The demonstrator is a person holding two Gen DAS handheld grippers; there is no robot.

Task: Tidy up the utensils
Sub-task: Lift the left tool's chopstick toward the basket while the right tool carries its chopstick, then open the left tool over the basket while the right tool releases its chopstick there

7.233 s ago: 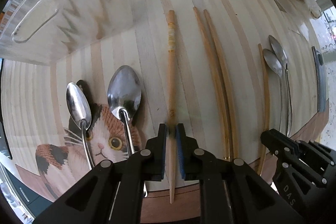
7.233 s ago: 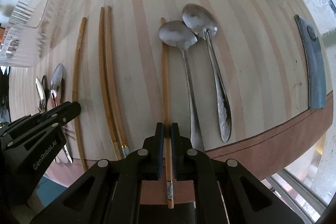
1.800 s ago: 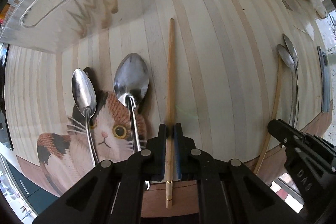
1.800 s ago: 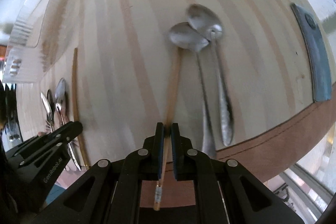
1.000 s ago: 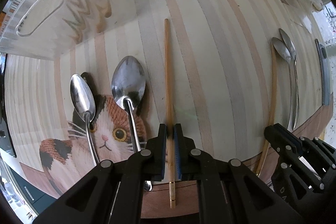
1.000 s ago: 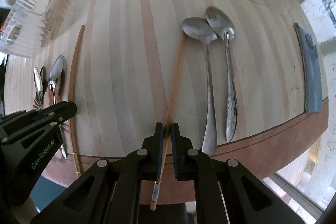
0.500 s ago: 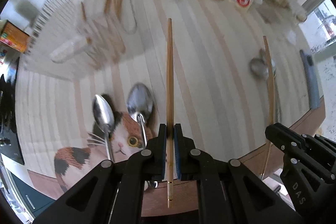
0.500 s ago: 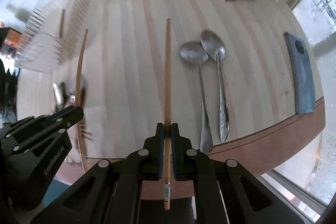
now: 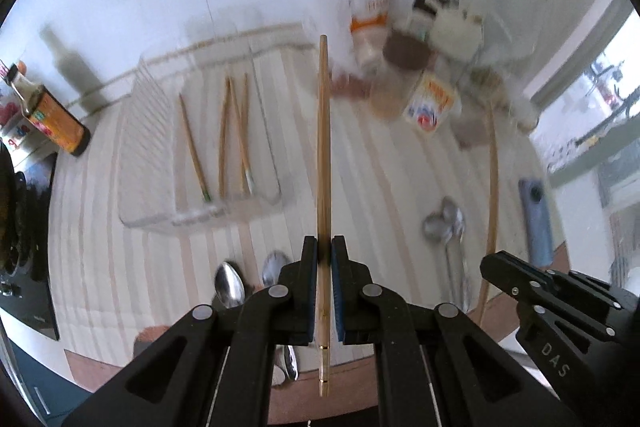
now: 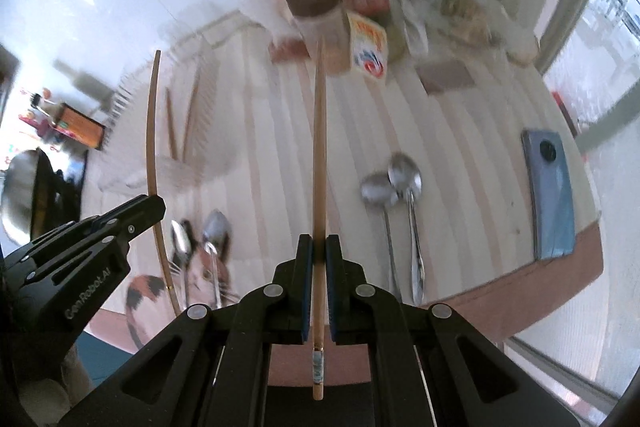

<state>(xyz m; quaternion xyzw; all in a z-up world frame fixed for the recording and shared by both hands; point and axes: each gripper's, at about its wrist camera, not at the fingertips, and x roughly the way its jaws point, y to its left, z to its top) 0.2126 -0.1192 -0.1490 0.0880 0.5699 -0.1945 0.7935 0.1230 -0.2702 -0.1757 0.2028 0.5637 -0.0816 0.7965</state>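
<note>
My left gripper (image 9: 324, 255) is shut on a wooden chopstick (image 9: 323, 147) and holds it high above the striped table, tip pointing away. My right gripper (image 10: 319, 255) is shut on another wooden chopstick (image 10: 319, 155), also lifted; it shows in the left wrist view (image 9: 491, 195) too. A clear plastic tray (image 9: 152, 187) at the back left holds several chopsticks (image 9: 224, 139). Two spoons (image 9: 230, 285) lie on a cat picture below my left gripper. Two more spoons (image 10: 400, 187) lie at the right.
Bottles, jars and boxes (image 9: 404, 39) crowd the back of the table. A sauce bottle (image 9: 48, 115) stands at the far left by a dark stove (image 9: 24, 227). A blue phone (image 10: 550, 195) lies near the table's right edge.
Both grippers have risen and tilted up with their chopsticks, so the view now takes in the wall and the back of the table. The tray and spoons look farther off.
</note>
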